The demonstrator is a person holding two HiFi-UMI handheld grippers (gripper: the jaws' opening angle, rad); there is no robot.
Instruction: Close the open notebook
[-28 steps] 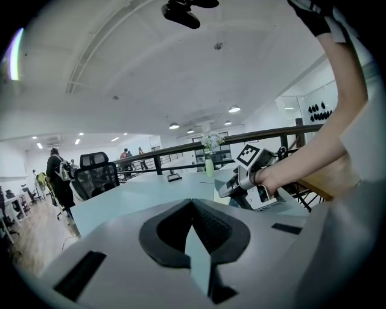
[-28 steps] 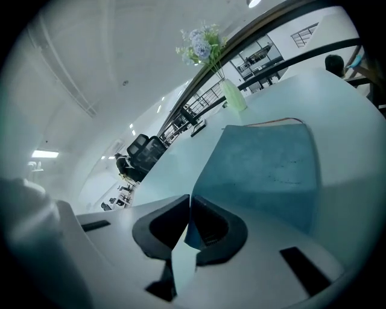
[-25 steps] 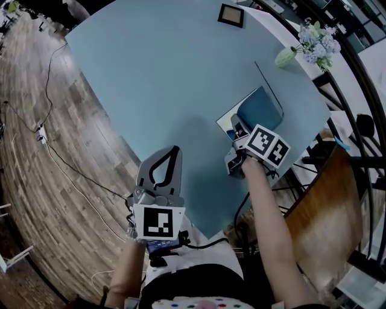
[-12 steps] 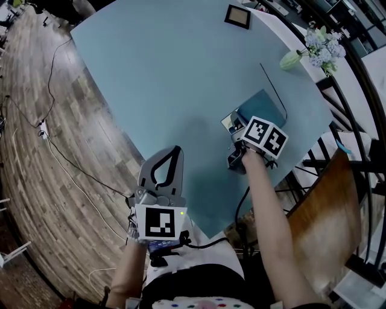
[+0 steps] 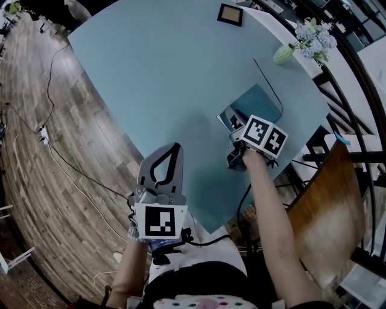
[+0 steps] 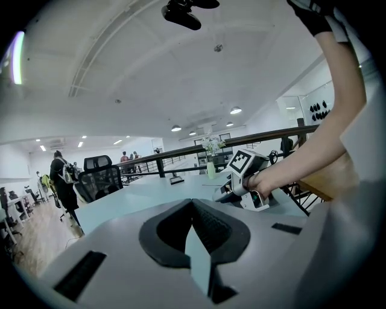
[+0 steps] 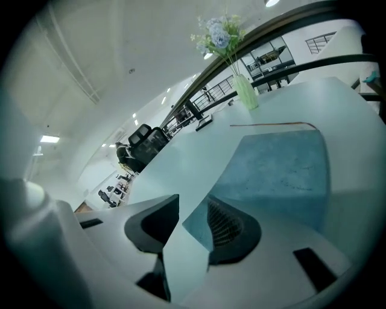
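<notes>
near the right edge of the pale blue table (image 5: 163, 72) the notebook (image 5: 260, 101) lies flat with its teal cover up, and a pale strip shows along its near left side. the right gripper (image 5: 236, 130) sits just at that near corner. its jaws have just been opening and now stand spread. the notebook's corner and bare tabletop lie between them, and neither pad presses on anything. a thin dark cord (image 5: 268, 77) curves on the table just beyond the notebook. farther along the rim stands a green vase (image 5: 284, 55) of pale flowers, and a small framed picture (image 5: 230, 14) lies at the far side. the left gripper (image 5: 176, 148) hangs over the table's near edge, well apart from the notebook, its jaws pressed together on nothing. a wooden chair (image 5: 329, 205) stands to the person's right. a cable (image 5: 66, 166) trails over the plank floor (image 5: 36, 199).
</notes>
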